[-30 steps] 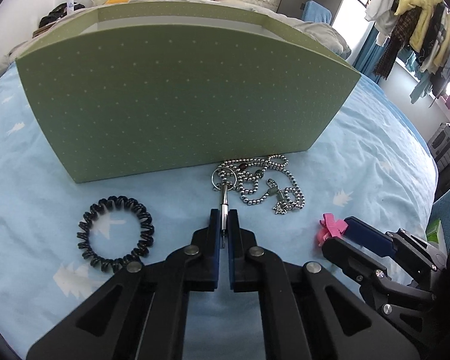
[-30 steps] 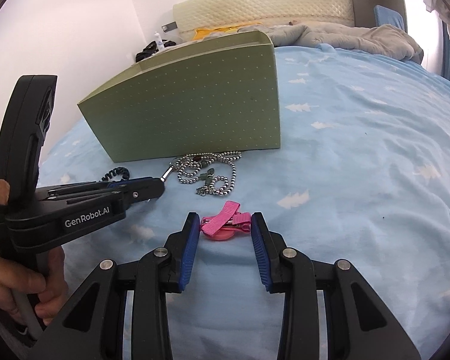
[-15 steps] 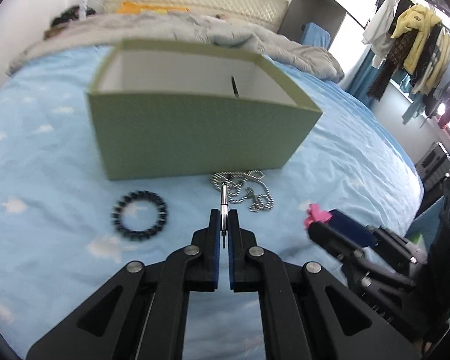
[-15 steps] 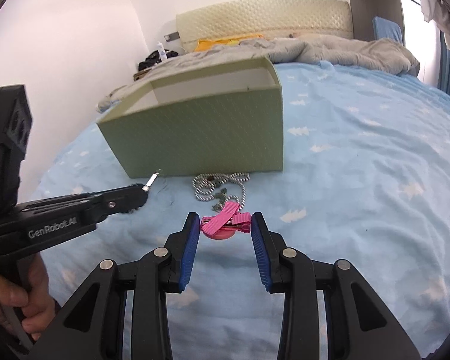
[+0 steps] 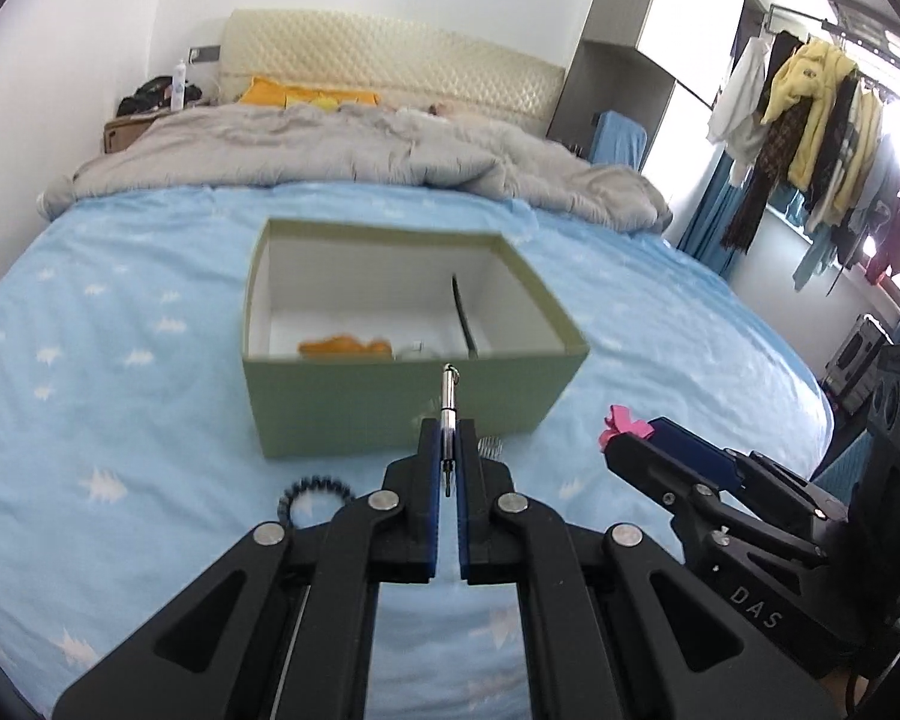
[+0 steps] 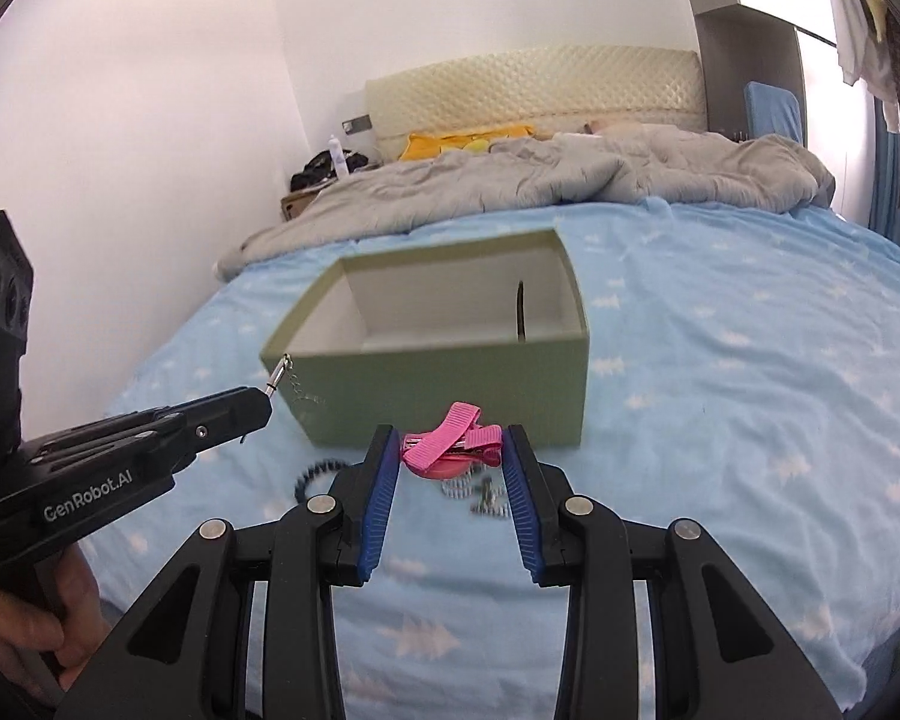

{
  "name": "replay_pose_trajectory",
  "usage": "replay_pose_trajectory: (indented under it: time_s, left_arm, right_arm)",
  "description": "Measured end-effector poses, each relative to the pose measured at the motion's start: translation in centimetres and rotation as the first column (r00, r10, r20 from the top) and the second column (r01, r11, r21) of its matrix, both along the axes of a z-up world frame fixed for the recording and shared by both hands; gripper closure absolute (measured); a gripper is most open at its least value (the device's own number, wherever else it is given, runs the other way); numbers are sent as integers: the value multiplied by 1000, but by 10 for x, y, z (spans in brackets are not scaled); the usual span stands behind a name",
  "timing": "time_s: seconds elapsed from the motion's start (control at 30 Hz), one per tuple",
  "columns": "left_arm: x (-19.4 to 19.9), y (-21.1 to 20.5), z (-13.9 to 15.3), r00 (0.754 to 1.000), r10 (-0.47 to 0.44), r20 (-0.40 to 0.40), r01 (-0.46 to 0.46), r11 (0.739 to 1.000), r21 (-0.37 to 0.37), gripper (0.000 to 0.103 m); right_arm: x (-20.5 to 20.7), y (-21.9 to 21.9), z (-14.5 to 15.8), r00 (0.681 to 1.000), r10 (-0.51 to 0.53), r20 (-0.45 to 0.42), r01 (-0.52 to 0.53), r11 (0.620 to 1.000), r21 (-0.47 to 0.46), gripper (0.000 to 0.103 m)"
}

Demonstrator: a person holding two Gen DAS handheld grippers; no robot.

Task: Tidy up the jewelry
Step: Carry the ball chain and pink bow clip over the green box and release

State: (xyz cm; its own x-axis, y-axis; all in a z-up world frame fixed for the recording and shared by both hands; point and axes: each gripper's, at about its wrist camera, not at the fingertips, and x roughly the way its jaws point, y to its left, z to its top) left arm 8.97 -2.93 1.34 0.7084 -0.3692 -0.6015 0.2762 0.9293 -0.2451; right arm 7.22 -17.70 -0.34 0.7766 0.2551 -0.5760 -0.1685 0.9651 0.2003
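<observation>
hair tie: black coil point(image 5: 315, 489), lower left of centre in the left wrist view, lying on the blue bedsheet point(image 5: 120, 360) just in front of the box; not yet stowed.
left gripper: point(image 5: 447, 450) clenched on the slim metal end piece of the ball-chain necklace point(image 5: 449, 396); the piece sticks out past the tips, over the box's near wall in frame.
chain: in the right wrist view it hangs from that end piece point(image 6: 297, 387) at left of centre; a loose heap of it point(image 6: 480, 489) lies on the sheet below the clip. So part of it looks not yet off the bed.
box: green box point(image 5: 408, 414), centre frame, open top, white inside; orange item point(image 5: 342, 347) on its floor at left, thin dark upright strip point(image 5: 463, 318) at right.
right gripper: point(image 6: 450, 462) grasping the pink hair clip point(image 6: 450, 447) between the blue pads, low centre, in front of the box's near wall.
step: carry both items over the rim, drop inside.
how, left: raise until the whole chain hangs free, or its tail likely catches the near wall; then forward, release above the empty middle.
how, right: clear the rim fully before opening; keep off the left gripper.
risk: swinging chain could snag the clip or the rim.
</observation>
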Motion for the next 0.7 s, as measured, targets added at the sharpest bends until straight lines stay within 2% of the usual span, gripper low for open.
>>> replay_pose_trajectory:
  time_s: [0.23,0.33,0.5,0.7]
  left_arm:
    - [28,10,21,998,47,41,-46,999,-20,99]
    - [41,10,23,997,60,49,-60,998,-4,99]
    - [61,6,19,995,80,57,-81,997,16,99]
    - [95,-3,1,998,69,5,-69,997,20,99]
  right_arm:
    - [30,3,28,999,-10,38,11,999,-35,71]
    - [46,2,32,999,-17,33,18,999,-31,71]
    - [69,1,25,1000,-20,10,20,999,-42,71]
    - [106,0,6,999,-22,-44,20,999,-42,71]
